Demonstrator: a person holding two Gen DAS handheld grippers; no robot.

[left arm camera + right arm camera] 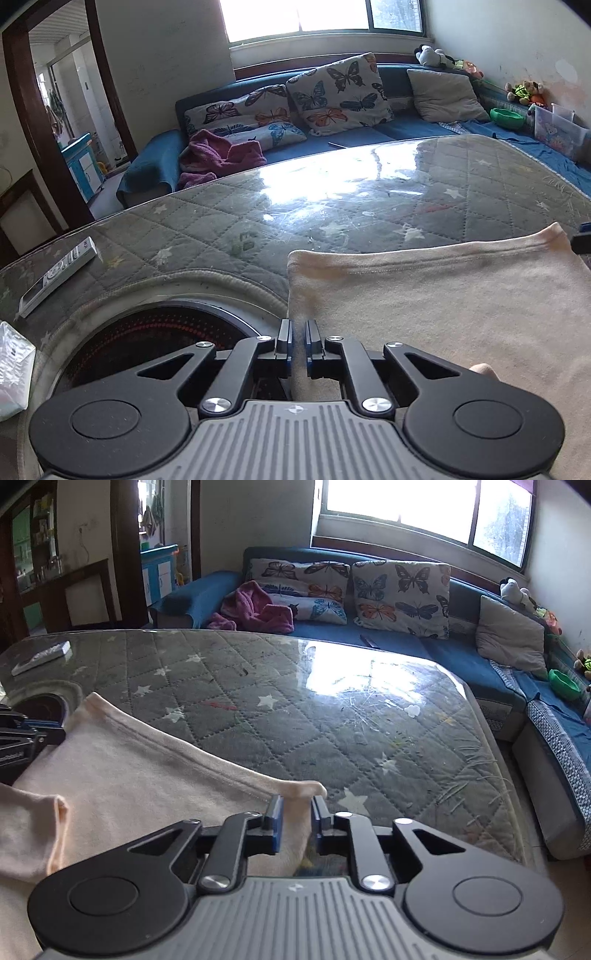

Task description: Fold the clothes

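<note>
A cream garment [443, 306] lies flat on the glass-topped table [258, 221], its hemmed edge facing the sofa. My left gripper [299, 341] sits at the garment's left edge, its jaws nearly together with the cloth pinched between them. In the right wrist view the same garment [147, 775] spreads to the left, with a folded sleeve [33, 823] at the near left. My right gripper [297, 812] straddles the garment's far right corner. Its jaws stand apart, and the cloth lies loosely between them. The left gripper's body [22, 731] shows at that view's left border.
A white remote control [59, 273] lies at the table's left end, and a white packet [11, 373] at the near left. A round dark inset [155, 343] shows under the glass. Behind the table a blue sofa [461, 650] holds butterfly cushions [340, 92] and a purple blanket [221, 155].
</note>
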